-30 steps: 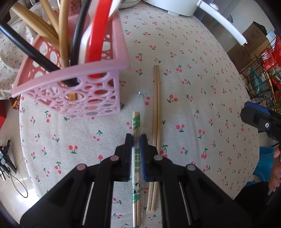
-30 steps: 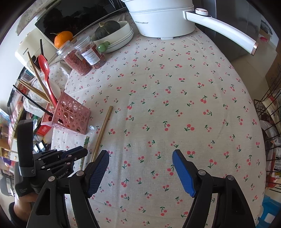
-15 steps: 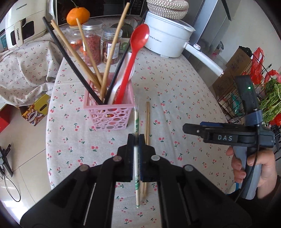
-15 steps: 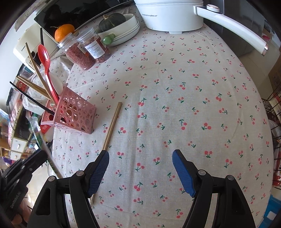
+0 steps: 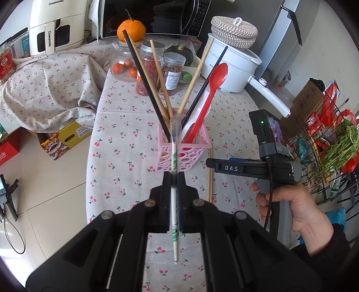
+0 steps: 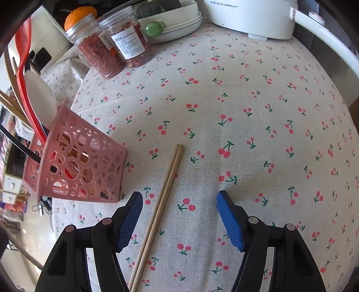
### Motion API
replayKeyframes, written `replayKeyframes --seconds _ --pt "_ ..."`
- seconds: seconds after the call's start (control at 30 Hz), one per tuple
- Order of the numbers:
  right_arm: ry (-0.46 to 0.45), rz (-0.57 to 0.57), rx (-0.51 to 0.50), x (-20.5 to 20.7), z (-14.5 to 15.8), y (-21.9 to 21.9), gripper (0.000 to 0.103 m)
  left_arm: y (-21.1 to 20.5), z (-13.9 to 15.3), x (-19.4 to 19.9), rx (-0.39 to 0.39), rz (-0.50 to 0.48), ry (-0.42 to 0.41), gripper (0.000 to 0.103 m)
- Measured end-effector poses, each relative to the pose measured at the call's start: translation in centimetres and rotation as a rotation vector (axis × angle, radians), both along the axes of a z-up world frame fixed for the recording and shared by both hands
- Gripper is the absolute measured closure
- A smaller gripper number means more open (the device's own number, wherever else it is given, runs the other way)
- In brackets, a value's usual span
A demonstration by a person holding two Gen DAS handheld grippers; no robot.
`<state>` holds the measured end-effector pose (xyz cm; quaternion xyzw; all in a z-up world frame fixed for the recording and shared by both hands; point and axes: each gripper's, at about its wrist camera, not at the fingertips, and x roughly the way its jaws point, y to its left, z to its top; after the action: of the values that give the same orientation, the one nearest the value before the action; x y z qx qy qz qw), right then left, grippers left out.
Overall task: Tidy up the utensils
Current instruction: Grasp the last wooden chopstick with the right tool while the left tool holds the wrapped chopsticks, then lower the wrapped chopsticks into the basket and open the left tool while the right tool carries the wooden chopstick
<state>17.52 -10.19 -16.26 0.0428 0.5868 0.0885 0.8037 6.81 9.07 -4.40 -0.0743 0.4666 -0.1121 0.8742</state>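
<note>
Between the clenched jaws of the left gripper (image 5: 172,179), a paper-sleeved pair of chopsticks (image 5: 174,202) stands nearly upright, lifted clear of the cherry-print tablecloth (image 5: 116,157), its top end blurred in front of the pink perforated basket (image 5: 184,155). That basket already holds a red spoon (image 5: 208,98), a white spoon (image 6: 42,103), 2 black chopsticks and several wooden ones, all fanning outward.

Off to the side, the right gripper (image 6: 179,213) hangs low over the table with its blue-padded jaws spread wide and nothing between the pads — a bare wooden pair of chopsticks (image 6: 161,206) lies flat on the cloth below, running between the fingers closer to the left pad, its far end just beside the basket. In the left wrist view the person's right hand (image 5: 289,206) grips that tool's handle.

Farther back on the table stand 2 clear jars of red dried fruit (image 6: 101,54), a white electric pot (image 5: 228,67) with a long handle, and a dish holding a dark squash (image 5: 181,52). An orange (image 5: 131,30) sits atop a jar — a microwave (image 5: 152,15) and a cream air fryer (image 5: 56,24) stand behind.
</note>
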Motion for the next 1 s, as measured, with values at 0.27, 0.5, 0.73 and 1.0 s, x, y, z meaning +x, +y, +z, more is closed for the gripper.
replayKeyframes --seconds 0.27,0.5,0.73,1.0 --pt "-0.012 0.052 -0.177 -1.1 0.0 1.4 0.068 -0.2 0.4 0.0 -0.018 0.002 -0.002 0.098" --pt "0.013 0.004 -0.057 -1.8 0.5 -2.6 0.096 -0.7 0.7 -0.7 -0.023 0.013 -0.018 0.098" --pt "-0.037 -0.012 0.015 -3.5 2.4 -5.6 0.096 -1.1 1.2 -1.3 -0.026 0.018 -0.038 0.098" --pt "-0.205 0.026 0.1 -7.7 8.5 -8.2 0.096 -1.4 1.5 -1.9 -0.014 0.028 -0.078 0.098"
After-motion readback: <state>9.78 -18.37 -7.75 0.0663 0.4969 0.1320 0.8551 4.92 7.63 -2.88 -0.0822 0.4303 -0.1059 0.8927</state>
